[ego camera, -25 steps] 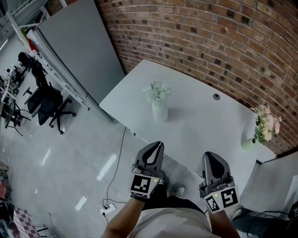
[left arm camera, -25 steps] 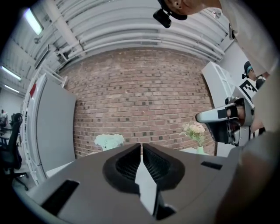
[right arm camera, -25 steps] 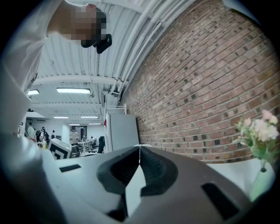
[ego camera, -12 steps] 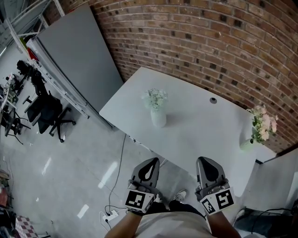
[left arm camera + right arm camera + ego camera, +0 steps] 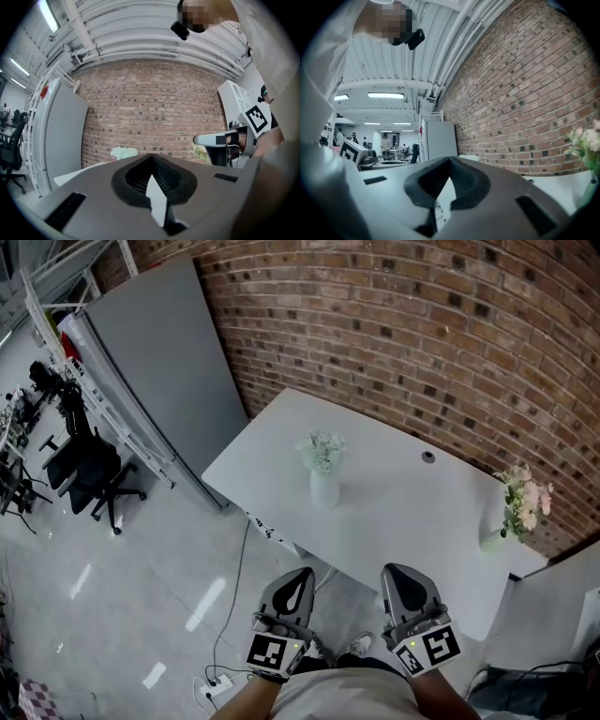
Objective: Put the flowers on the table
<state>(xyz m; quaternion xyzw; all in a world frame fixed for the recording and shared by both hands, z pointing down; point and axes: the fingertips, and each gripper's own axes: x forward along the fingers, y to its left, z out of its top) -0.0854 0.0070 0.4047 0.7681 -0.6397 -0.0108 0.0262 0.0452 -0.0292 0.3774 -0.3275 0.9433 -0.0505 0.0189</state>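
Note:
A white vase of pale green-white flowers [image 5: 323,470] stands upright near the left end of the white table [image 5: 403,512]. A second vase with pink flowers [image 5: 520,507] stands at the table's far right edge. Both grippers hover over the floor in front of the table, close to my body and well short of either vase. My left gripper [image 5: 305,572] is shut with nothing in it, its tips meeting [image 5: 151,156]. My right gripper [image 5: 394,568] is also shut and holds nothing [image 5: 450,158]. The left gripper view shows the pale flowers [image 5: 124,152] and the pink ones [image 5: 202,153] far ahead.
A brick wall [image 5: 422,334] runs behind the table, with a grey partition panel [image 5: 169,362] to its left. Black office chairs [image 5: 84,465] stand at far left. A cable and power strip [image 5: 217,679] lie on the floor. White furniture [image 5: 553,615] stands at right.
Both grippers have drawn back toward my body and sit lower in the head view, farther from the table. The flowers have not moved.

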